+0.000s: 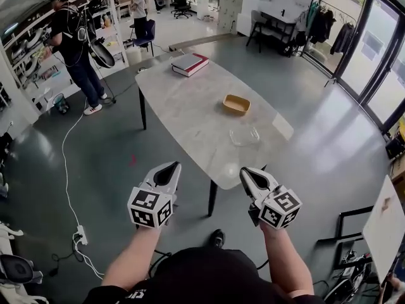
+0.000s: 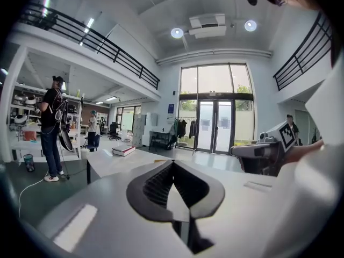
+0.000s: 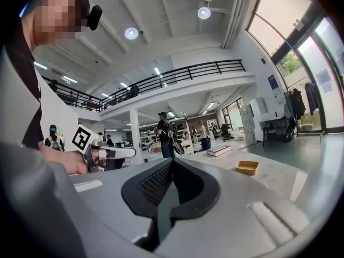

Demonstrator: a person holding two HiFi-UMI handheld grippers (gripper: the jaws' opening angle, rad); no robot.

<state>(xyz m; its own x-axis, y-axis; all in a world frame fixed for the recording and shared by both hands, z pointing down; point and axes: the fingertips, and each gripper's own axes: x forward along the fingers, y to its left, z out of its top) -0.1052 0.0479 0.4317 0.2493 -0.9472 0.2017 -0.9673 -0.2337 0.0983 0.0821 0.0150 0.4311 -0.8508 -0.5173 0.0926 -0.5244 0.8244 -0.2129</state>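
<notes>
Pointing forward, closed: left tool (image 1: 172, 166), right tool (image 1: 245, 170); table (image 1: 190, 113) lengthwise ahead.

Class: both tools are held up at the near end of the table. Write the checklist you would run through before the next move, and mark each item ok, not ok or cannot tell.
1. Left tool holds nothing: ok, its jaws are together with nothing between them.
2. Right tool holds nothing: ok, same state.
3. Jaws apart enough to take the clear container: not ok, both are shut.
4. Table free between the tools and the container: ok; the yellow dish lies beyond it, apart.
5. Container empty: cannot tell, too small and transparent.
6. Person at the shelves away from the table: ok.
</notes>
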